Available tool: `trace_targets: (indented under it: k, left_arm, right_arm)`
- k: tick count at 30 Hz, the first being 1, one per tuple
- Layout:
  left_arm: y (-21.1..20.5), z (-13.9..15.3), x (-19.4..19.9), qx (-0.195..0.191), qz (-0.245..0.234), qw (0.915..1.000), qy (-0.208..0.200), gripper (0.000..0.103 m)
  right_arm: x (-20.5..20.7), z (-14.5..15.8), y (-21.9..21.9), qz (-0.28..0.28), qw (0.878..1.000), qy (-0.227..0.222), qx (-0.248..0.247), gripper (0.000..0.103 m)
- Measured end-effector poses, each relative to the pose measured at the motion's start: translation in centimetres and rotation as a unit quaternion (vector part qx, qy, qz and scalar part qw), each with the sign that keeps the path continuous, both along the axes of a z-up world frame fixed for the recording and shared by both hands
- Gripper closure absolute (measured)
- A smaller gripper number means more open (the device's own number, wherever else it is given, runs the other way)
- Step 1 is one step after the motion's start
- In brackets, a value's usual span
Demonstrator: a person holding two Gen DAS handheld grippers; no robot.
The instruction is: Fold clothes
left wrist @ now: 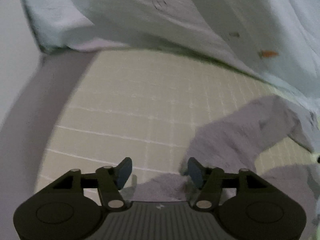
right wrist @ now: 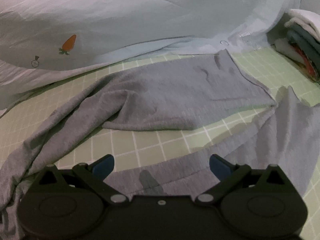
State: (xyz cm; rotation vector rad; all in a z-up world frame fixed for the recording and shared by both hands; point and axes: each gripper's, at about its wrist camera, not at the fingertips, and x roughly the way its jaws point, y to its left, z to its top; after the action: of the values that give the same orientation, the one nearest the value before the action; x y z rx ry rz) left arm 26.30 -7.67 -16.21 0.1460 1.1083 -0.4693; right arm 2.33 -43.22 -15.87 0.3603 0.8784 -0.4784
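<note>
Grey garment (right wrist: 180, 92) crumpled (edges cropped), tools spread

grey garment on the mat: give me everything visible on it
The grey garment looks like soft heathered knit, unfolded and rumpled. It lies on the green grid mat, one broad flat panel in the middle, a creased section trailing to the near left, another draped at the right. Its far edge sits close to the pale blue cloth. The right gripper is open just over its near hem; contact unclear.

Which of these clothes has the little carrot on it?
The pale blue garment lying behind, with an orange carrot on it. The grey garment nearer the right gripper is plain, and the folded stack shows no carrot.
</note>
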Motion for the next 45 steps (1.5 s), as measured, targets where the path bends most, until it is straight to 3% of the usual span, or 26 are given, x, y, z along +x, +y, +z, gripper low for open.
trace_targets:
  k: [3,9,11,13,16,19,20,21,23,25,26,27,28,31,34,36,40,43,45]
  left_arm:
    - [-0.4,-0.3,1.2,-0.005,-0.009,0.9998,0.015,0.04]
    - [-1.5,-2.1,-0.5,0.017,-0.042,0.9987,0.023,0.036]
    - [-1.0,-1.9,-0.8,0.011,-0.025,0.9996,0.012,0.047]
    - [-0.3,-1.4,-0.9,0.005,-0.006,1.0,0.002,0.083]
    - [0.9,0.8,-0.4,-0.002,0.033,0.999,-0.03,0.09]
    - [3.6,4.4,1.1,-0.018,0.107,0.9899,-0.091,0.092]
    - [4.7,5.6,1.7,-0.023,0.142,0.983,-0.113,0.092]
    - [6.3,6.5,2.2,-0.036,0.201,0.9691,-0.138,0.092]
    - [9.5,8.2,3.3,-0.064,0.318,0.9276,-0.185,0.089]
    - [11.7,8.9,4.2,-0.063,0.394,0.894,-0.204,0.069]
    - [12.1,9.1,4.5,-0.049,0.413,0.8861,-0.205,0.062]
    - [12.3,9.3,4.7,-0.035,0.422,0.8827,-0.203,0.044]
    - [12.2,9.0,4.3,-0.035,0.411,0.8898,-0.196,0.027]
    - [11.7,8.3,3.1,-0.034,0.372,0.9113,-0.174,0.024]
    - [11.5,6.2,0.4,-0.032,0.342,0.931,-0.125,0.024]
    - [12.1,4.9,-1.9,-0.037,0.345,0.9336,-0.09,0.024]
    - [13.4,3.4,-6.9,-0.086,0.363,0.9272,-0.032,0.025]
    - [13.3,2.8,-9.5,-0.103,0.351,0.9308,-0.01,0.027]
    - [12.6,2.5,-10.3,-0.097,0.322,0.9416,-0.005,0.027]
  right_arm:
    - [-0.1,0.0,-0.1,-0.001,1.0,0.0,-0.001,0.0]
    - [-0.2,0.1,-0.4,-0.007,1.0,0.001,-0.008,0.0]
    - [-0.2,-0.1,-0.5,-0.009,1.0,0.004,-0.006,0.0]
    - [0.0,-0.3,-0.5,-0.008,1.0,0.008,-0.003,0.0]
    - [0.2,-0.5,-0.3,-0.004,1.0,0.009,-0.001,0.0]
    - [0.4,-0.4,-0.1,0.001,1.0,0.006,-0.004,0.0]
    - [0.4,-0.4,-0.1,0.001,1.0,0.005,-0.006,0.0]
    - [0.4,-0.4,-0.1,0.001,1.0,0.003,-0.008,0.0]
    - [0.4,-0.4,-0.1,0.001,1.0,0.0,-0.009,0.0]
    - [0.5,-0.6,-0.2,-0.001,1.0,0.0,-0.008,0.0]
    - [0.5,-0.6,-0.2,-0.002,1.0,0.0,-0.007,0.0]
    - [0.5,-0.7,-0.3,-0.003,1.0,0.0,-0.006,0.0]
    - [0.4,-0.7,-0.3,-0.003,1.0,-0.001,-0.006,0.0]
    - [0.2,-1.0,-0.7,-0.007,1.0,-0.001,-0.005,0.0]
    - [-0.2,-1.0,-1.0,-0.011,1.0,-0.004,-0.003,0.0]
    - [-0.6,-1.0,-1.1,-0.012,1.0,-0.006,0.0,0.0]
    - [-1.4,-1.0,-0.8,-0.012,1.0,-0.011,0.008,0.0]
    - [-2.3,-0.9,0.0,-0.002,1.0,-0.014,0.013,0.0]
    - [-3.0,-0.7,0.7,0.006,1.0,-0.016,0.015,0.0]
